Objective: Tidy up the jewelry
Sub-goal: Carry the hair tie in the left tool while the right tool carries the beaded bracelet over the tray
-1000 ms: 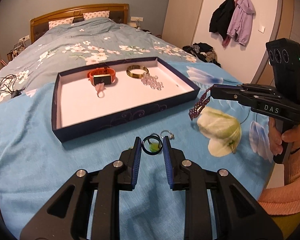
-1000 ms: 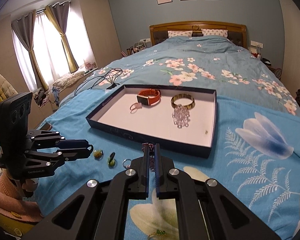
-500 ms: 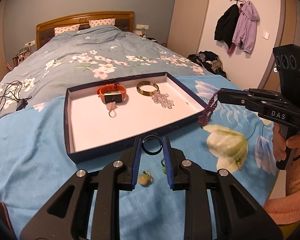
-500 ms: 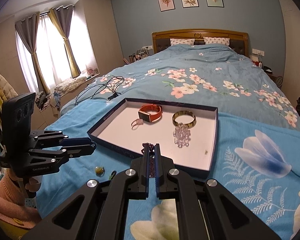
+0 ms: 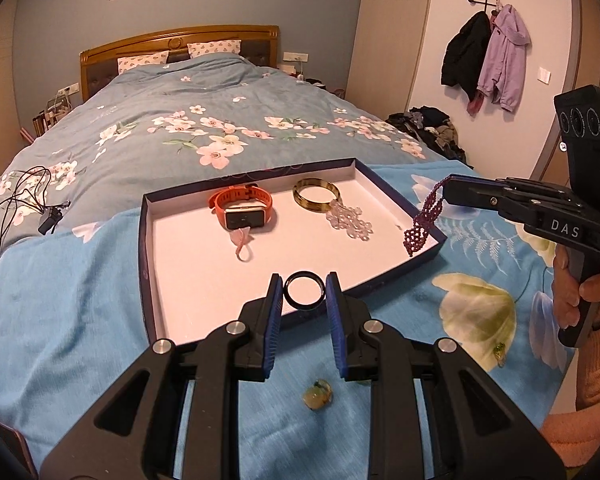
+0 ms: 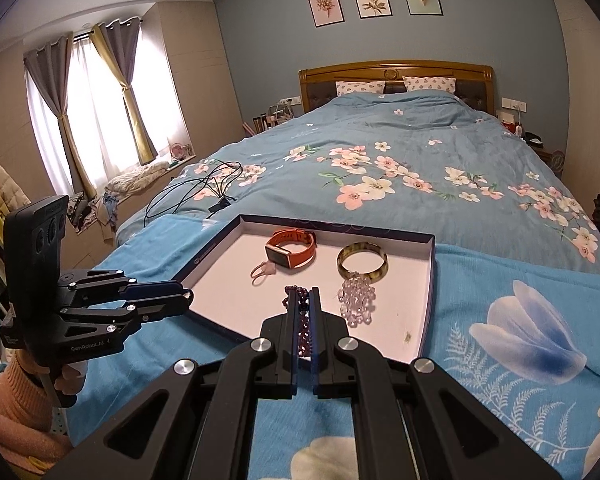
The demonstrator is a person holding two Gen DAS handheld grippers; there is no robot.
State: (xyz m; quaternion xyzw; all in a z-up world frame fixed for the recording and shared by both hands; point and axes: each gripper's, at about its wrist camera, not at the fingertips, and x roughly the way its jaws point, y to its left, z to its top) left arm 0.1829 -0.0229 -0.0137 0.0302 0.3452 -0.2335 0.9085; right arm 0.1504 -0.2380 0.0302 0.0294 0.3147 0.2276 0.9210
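Note:
My left gripper (image 5: pixel 304 285) is shut on a black ring (image 5: pixel 304 290), held above the near rim of the dark-blue tray (image 5: pixel 147 280). My right gripper (image 6: pixel 304 295) is shut on a purple bead bracelet (image 5: pixel 420 226) that dangles over the tray's right corner (image 5: pixel 440 236). Inside the tray lie an orange watch (image 5: pixel 241 206), a pink ring (image 5: pixel 242 240), an amber bangle (image 5: pixel 316 195) and a clear bead bracelet (image 5: pixel 350 222). From the right wrist view the purple beads (image 6: pixel 296 296) peek out between the fingers, and the left gripper (image 6: pixel 188 298) hovers at the tray's left edge.
A yellowish stone piece (image 5: pixel 318 398) and a small green piece (image 5: pixel 500 350) lie on the blue floral bedspread near me. Black cables (image 5: pixel 24 196) sprawl on the bed at left. Hands in pink sleeves (image 5: pixel 592 344) hold both grippers. Coats (image 5: pixel 488 54) hang on the wall.
Both grippers have moved forward and a little up toward the tray, carrying the black ring and the purple bracelet. The loose pieces on the bedspread have slid back below the left fingers.

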